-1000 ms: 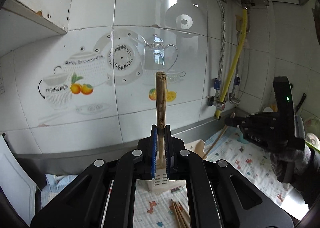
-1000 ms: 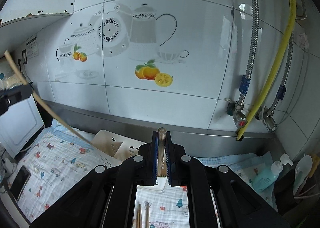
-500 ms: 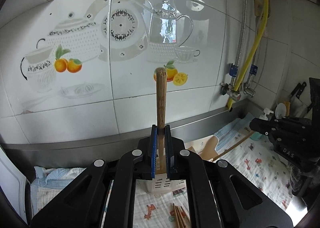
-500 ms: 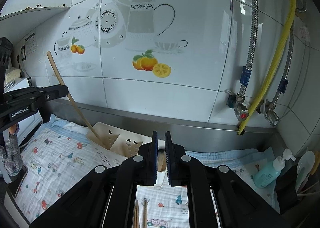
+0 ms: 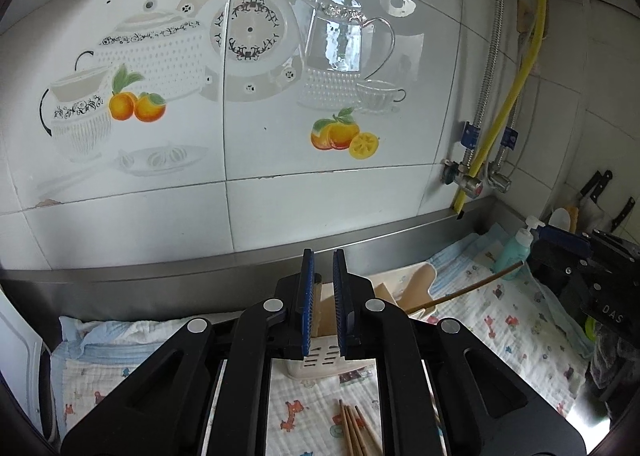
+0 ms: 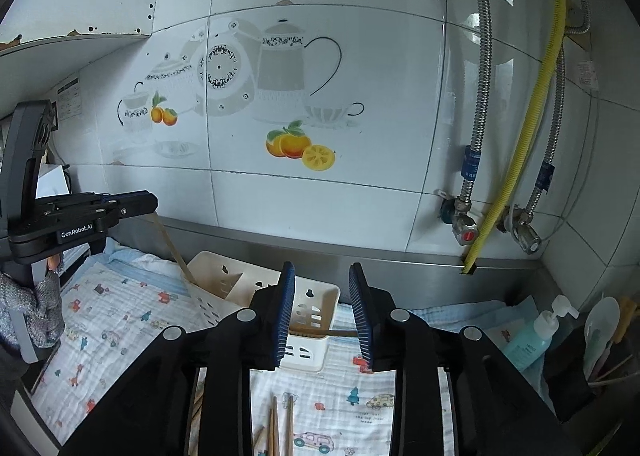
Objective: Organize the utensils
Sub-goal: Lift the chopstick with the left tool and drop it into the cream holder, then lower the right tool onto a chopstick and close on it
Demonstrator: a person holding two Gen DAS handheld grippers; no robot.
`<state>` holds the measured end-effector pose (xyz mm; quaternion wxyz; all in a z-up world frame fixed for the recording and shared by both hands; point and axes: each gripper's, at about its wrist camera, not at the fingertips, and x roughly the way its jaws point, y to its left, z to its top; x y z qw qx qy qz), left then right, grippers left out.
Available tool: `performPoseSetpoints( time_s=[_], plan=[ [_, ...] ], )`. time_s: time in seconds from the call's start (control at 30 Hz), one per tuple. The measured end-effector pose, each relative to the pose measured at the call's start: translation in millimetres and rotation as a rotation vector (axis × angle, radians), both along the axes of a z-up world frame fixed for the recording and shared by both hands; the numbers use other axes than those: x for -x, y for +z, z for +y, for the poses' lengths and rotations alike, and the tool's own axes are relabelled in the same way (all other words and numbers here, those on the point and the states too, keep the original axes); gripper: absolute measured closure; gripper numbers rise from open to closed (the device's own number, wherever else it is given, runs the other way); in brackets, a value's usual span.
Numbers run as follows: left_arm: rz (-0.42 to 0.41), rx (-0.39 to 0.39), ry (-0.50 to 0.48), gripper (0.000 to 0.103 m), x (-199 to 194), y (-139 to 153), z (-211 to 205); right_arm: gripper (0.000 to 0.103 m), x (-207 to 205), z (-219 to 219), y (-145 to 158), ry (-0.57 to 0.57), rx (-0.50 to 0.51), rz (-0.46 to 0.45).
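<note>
Bench: covered with a white quilted cloth (image 6: pixel 132 320) printed with small animals and cars, over a blue-edged underlayer. A stainless upstand runs along the bench's back edge, below a white tiled wall (image 5: pixel 320 207) bearing a teapot, plate and orange decal.

Back right corner of the bench: a yellow corrugated hose (image 6: pixel 520 147), two braided metal hoses and valves on the wall; below them a teal pump bottle (image 6: pixel 532 336) and a dark container of tools. Knives hang on the side wall in the left wrist view.

Utensil holder (image 6: pixel 312 308): cream plastic, slotted, standing on the cloth near the back edge at mid-bench.

Left tongs (image 5: pixel 323 304): blue pads slightly apart, directly over the holder. A wooden stick (image 5: pixel 320 310) stands between the pads in the holder; contact with the pads cannot be told. In the right wrist view this stick slants up from the holder's left compartment to the left tongs.

Right tongs (image 6: pixel 322 312): wide open, gripping nothing, just in front of the holder. A thin wooden chopstick (image 6: pixel 320 333) lies across the holder's front rim, its free end pointing toward the right edge.

Loose chopsticks (image 6: pixel 276 432): a small bundle flat on the cloth nearer the front edge, below both tongs.
</note>
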<state>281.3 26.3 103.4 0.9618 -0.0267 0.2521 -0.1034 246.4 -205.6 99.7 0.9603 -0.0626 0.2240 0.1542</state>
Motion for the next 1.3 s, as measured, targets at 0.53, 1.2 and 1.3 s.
performPoseSetpoints(
  time_s=[0.53,1.2,1.3],
  plan=[
    [-0.021,0.013,-0.003,0.064,96.4,-24.9,3.5,0.056,100.6,-30.5,-50.0,-0.017,-0.059,0.004],
    [0.117,-0.017,0.037,0.05,180.3,-128.0,7.5,0.071,141.6,-41.8,-202.1,-0.052,0.004,0.284],
    [0.14,-0.04,0.039,0.05,185.8,-139.7,6.7,0.076,137.0,-41.0,-214.8,-0.044,0.01,0.314]
  ],
)
